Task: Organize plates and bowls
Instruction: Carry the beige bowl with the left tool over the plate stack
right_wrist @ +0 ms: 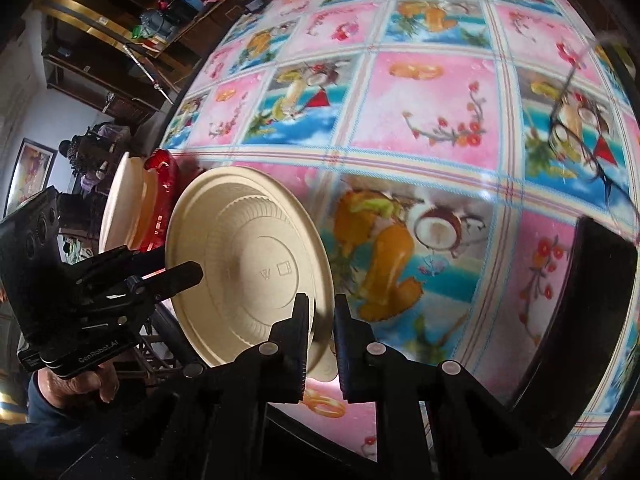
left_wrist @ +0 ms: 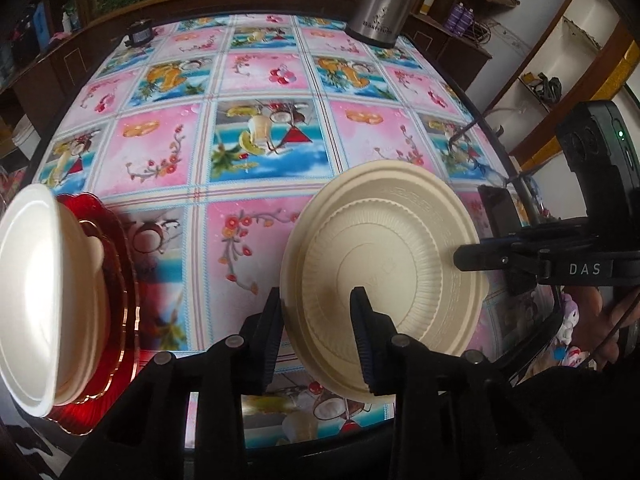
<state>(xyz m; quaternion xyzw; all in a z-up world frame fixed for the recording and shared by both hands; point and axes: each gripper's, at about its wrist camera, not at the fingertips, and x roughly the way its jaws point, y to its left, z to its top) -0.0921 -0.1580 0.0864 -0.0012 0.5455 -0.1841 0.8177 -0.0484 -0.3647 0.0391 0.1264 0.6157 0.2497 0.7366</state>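
Note:
A cream plastic bowl is held upside down above the table; it also shows in the right wrist view. My left gripper straddles its near rim, fingers either side. My right gripper grips the opposite rim; in the left wrist view it shows at the right. A white bowl sits on a red scalloped plate at the left edge; in the right wrist view both the white bowl and the red plate lie beyond the cream bowl.
The table has a pink and blue patterned cloth. A steel canister stands at the far edge. A small dark object sits at the far left corner. A black rim curves along the right of the right wrist view.

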